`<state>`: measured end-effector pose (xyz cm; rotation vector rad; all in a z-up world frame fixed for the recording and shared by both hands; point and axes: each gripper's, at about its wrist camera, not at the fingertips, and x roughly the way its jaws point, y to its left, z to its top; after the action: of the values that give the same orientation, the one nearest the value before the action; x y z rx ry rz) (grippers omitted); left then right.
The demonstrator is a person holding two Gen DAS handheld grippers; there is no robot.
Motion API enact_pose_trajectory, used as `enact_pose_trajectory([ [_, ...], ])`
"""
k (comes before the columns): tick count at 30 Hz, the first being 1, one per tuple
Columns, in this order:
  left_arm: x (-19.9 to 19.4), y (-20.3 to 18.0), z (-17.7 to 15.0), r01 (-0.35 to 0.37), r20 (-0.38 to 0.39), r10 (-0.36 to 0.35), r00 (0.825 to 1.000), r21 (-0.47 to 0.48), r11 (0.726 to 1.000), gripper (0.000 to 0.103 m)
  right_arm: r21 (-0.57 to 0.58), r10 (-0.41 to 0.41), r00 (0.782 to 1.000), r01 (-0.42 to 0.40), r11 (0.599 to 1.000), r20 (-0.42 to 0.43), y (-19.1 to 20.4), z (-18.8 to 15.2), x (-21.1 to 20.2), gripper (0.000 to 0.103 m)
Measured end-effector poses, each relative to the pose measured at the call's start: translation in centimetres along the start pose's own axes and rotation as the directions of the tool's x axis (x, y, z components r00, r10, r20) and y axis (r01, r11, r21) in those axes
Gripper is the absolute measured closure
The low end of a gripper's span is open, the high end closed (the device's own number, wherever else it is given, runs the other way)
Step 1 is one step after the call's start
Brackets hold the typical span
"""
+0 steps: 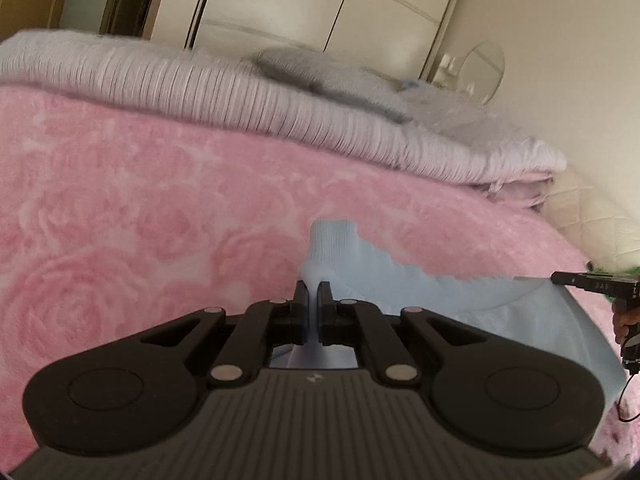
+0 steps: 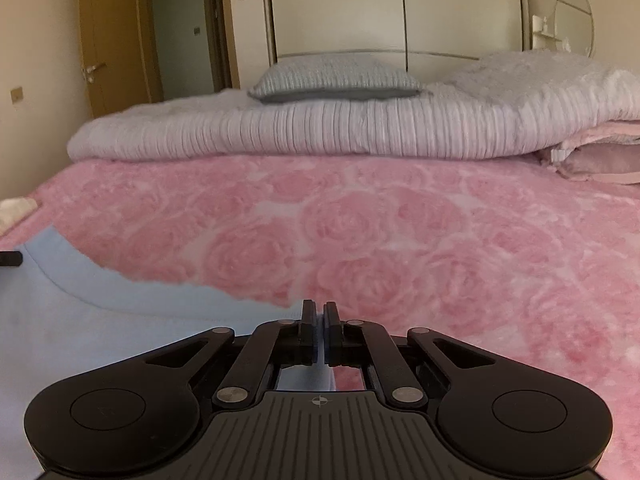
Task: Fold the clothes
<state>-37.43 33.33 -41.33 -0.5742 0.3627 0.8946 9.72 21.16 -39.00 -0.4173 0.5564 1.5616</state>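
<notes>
Both tongs clamped on garment

Pink bed (image 2: 400, 220) carries a pale blue garment (image 1: 400, 280) near its front edge. Left gripper (image 1: 313, 292) pinches the garment's bunched cuff; right gripper (image 2: 319, 316) is closed on its far edge. Folded blanket (image 2: 320, 132) and pillow (image 2: 336, 76) lie at the back edge.

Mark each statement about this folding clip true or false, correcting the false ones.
1. Both tools are shut on the pale blue knit garment. True: left tool, right tool.
2. The bedcover is plain green. False: the fleece bedcover is pink with a rose pattern.
3. A grey ribbed pillow lies on the folded pale ribbed quilt. True.
4. The wardrobe doors stand open. False: the cream wardrobe is closed.
</notes>
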Motion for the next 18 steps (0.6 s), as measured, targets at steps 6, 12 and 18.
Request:
enact_pose_trajectory([
  [6,2.4,1.5,-1.6,-0.037,-0.128,0.031,0.991,-0.047,0.998,0.096,0.069,-0.007,0.999,0.010,0.998,-0.054,-1.1,-0.8,1.9,0.101],
  [12,-1.3,1.8,-1.0,-0.088,-0.138,0.074,0.988,-0.101,0.991,0.087,0.154,-0.084,0.995,0.090,0.984,-0.044,-1.5,-0.5,-2.1,0.082],
  [18,-8.0,0.4,-3.4,-0.067,-0.123,0.046,0.991,-0.172,0.983,0.084,0.296,-0.084,0.996,0.077,0.952,0.012,-1.4,-3.5,-9.9,0.069],
])
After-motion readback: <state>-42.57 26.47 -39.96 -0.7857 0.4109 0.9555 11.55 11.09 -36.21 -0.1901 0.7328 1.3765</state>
